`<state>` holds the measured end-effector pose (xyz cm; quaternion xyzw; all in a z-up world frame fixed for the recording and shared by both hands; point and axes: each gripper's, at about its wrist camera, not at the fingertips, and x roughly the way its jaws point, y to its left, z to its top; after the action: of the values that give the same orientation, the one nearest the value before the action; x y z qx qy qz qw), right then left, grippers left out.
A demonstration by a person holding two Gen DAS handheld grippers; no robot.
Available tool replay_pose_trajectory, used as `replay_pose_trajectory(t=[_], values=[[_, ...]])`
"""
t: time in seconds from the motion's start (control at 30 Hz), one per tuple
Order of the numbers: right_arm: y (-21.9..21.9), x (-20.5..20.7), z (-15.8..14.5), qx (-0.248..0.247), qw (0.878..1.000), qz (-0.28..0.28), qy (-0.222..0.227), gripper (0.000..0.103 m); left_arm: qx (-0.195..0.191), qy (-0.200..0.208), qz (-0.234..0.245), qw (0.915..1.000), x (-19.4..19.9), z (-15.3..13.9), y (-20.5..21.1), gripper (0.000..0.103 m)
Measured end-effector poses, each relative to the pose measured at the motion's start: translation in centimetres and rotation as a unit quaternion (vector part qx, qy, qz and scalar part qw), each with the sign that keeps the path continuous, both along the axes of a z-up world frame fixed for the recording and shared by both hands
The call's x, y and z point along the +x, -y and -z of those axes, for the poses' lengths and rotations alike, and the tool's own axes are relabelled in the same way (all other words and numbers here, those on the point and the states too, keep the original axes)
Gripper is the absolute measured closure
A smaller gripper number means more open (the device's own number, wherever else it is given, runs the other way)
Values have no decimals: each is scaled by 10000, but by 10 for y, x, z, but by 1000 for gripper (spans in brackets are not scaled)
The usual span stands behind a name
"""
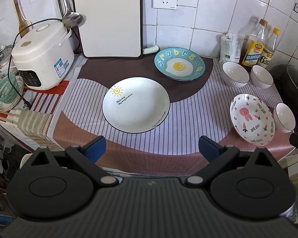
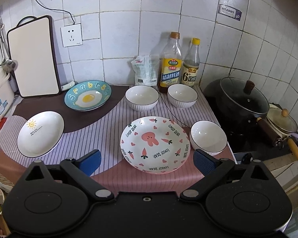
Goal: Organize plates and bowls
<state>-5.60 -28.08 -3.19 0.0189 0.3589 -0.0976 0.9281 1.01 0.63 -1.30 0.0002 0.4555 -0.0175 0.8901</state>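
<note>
Both jaws stand spread wide with nothing between them. From the left wrist view, the left gripper (image 1: pixel 152 148) hangs over the near edge of the counter, its blue fingertips (image 1: pixel 96 148) apart and aimed at the white sun plate (image 1: pixel 136 105), which lies flat on the striped cloth (image 1: pixel 89 99) with bare cloth all round it. Behind that plate, near the wall, sits the blue egg plate (image 1: pixel 179 64), just in front of the upright cutting board (image 1: pixel 109 17). Left of the cloth stands the rice cooker (image 1: pixel 42 56), well apart from the sun plate.

From the right wrist view, the right gripper (image 2: pixel 147 161) also gapes empty above the counter's near edge, and the pink rabbit plate (image 2: pixel 155 144) lies straight ahead of it, its front rim close to that edge. One white bowl (image 2: pixel 208 137) sits just beside the rabbit plate on the right, at the cloth's right border next to the stove. Two more white bowls (image 2: pixel 142 98) stand side by side further back, in front of the bottles (image 2: pixel 169 65) against the tiled wall. A black lidded pot (image 2: pixel 242 99) fills the stove to the right. Open cloth runs between the sun plate and the rabbit plate, and between the rabbit plate and the back bowls.
</note>
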Motion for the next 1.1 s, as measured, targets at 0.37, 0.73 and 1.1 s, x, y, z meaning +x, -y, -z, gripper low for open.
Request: replay_pose_trajectory(t=[0.37,0.73,1.1], values=[[3,11,4,-17,10000,-12,-77,2,-11,-67,35,10000,12,4,5,2],[1,11,6,-120,9999,-114,25,2,95,67,233,9997,21,4,11,2],[-21,21,12,37,9862,-1253,1081,2,27,408,181,9990,41,4,-30,2]])
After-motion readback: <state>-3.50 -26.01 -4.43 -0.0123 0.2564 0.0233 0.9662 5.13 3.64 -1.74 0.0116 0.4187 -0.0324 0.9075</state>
